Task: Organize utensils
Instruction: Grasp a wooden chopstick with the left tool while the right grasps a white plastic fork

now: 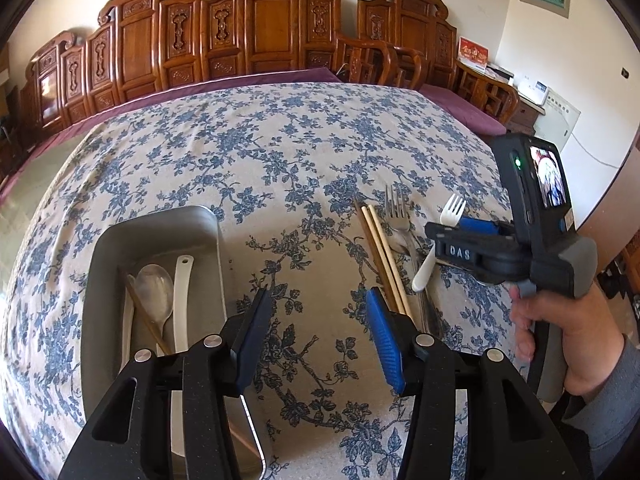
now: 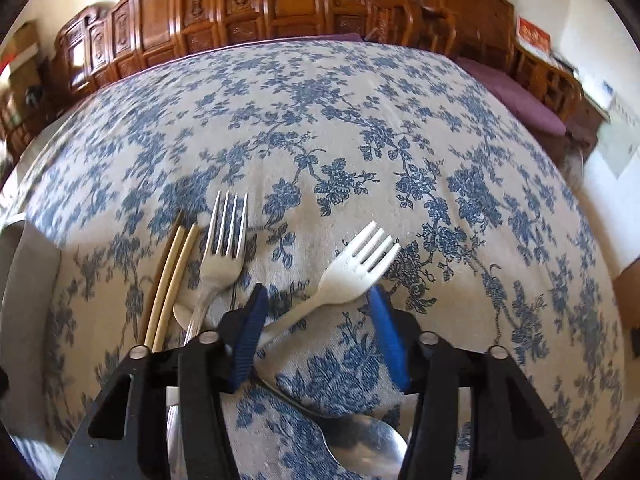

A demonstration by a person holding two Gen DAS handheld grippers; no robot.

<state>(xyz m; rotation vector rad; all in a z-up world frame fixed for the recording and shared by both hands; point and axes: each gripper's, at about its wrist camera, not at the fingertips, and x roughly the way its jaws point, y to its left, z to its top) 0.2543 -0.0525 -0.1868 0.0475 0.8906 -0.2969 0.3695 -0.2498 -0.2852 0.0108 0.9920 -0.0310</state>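
A steel tray (image 1: pixel 160 224) lies on the floral tablecloth at the left and holds a clear spoon (image 1: pixel 154 296), a white utensil (image 1: pixel 182 300) and a chopstick. My left gripper (image 1: pixel 316 312) is open and empty just right of the tray. To its right lie chopsticks (image 1: pixel 384 256), a metal fork (image 1: pixel 398 208) and a white plastic fork (image 1: pixel 440 236). My right gripper (image 2: pixel 316 300) is open around the white fork (image 2: pixel 340 276), whose handle runs between the pads, not clamped. The metal fork (image 2: pixel 220 248), chopsticks (image 2: pixel 172 276) and a metal spoon (image 2: pixel 360 440) lie beside it.
Carved wooden chairs (image 1: pixel 272 28) with purple cushions line the far side of the table. The tray's edge (image 2: pixel 24 264) shows at the left of the right wrist view. A white cabinet (image 1: pixel 560 120) stands at the far right.
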